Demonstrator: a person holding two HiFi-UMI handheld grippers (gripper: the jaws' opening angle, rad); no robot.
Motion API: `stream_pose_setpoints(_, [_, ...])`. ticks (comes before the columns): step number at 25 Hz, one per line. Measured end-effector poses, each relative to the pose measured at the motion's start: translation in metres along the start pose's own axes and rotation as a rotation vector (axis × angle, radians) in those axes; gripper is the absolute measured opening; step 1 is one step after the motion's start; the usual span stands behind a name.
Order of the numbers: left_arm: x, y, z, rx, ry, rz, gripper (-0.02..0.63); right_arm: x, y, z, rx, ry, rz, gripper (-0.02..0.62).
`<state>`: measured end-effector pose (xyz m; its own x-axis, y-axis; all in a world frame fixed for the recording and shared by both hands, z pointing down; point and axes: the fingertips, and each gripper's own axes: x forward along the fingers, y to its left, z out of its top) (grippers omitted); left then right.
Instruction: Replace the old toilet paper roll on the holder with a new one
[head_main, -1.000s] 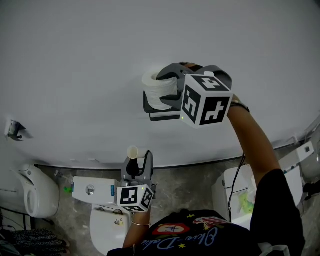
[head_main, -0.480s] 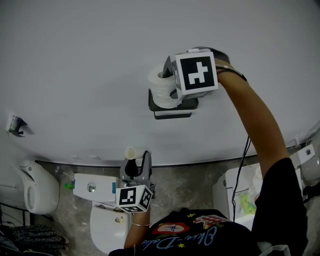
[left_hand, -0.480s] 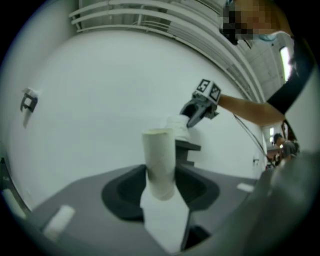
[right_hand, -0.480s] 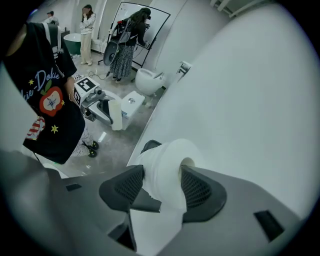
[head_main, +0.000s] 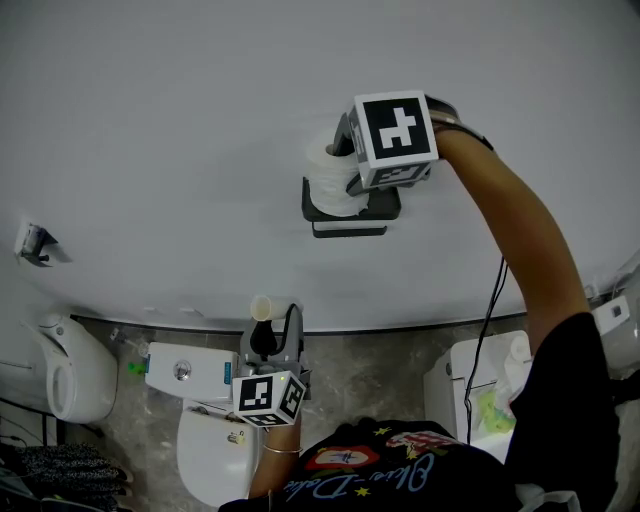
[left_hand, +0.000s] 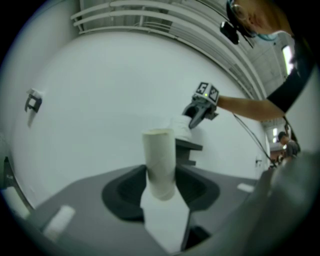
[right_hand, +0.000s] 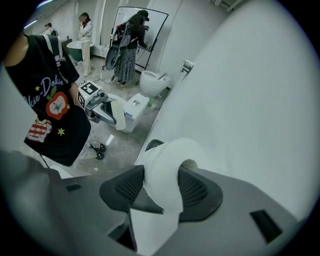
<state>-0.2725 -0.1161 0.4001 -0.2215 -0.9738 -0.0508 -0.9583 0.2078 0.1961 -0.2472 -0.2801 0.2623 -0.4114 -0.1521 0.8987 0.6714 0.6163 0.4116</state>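
Partly hidden holder (head_main: 345, 226); right gripper (right_hand: 161, 188) just opening around roll (right_hand: 167, 160); left gripper (left_hand: 160, 189) grasps tube (left_hand: 159, 152).

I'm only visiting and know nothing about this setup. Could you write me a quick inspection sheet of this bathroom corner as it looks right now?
Surface: white wall, bare around the holder.
Job's things: new roll sits on the dark holder; empty cardboard tube with a paper scrap hanging from it.
Clutter: small bracket on the wall at left.
Grippers: right gripper is at the new roll; its fingers have just been opening, with the roll between them. Left gripper clamps the tube, low above the toilet.
Cables: black cable hangs beside the right arm.
Surroundings: toilet below, second fixture at left, people in the background.
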Motion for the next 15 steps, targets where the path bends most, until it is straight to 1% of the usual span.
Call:
stream_pose_setpoints(3, [-0.001,-0.001,-0.001,0.005,0.006,-0.002,0.173,-0.005,0.002,-0.006,0.033,-0.063,-0.039,0.216])
stream_pose_setpoints(6, [-0.001,-0.007,0.0,0.015,0.008,-0.014,0.173,-0.012,0.006,-0.012,0.071,-0.161,-0.114,0.216])
stream_pose_setpoints(11, [0.001,-0.02,0.001,0.028,0.007,-0.039,0.173,-0.03,0.017,-0.02,0.201,-0.388,-0.274,0.213])
stream_pose_setpoints(15, [0.005,-0.032,0.005,0.043,0.003,-0.068,0.173,-0.051,0.028,-0.033,0.338,-0.554,-0.43,0.213])
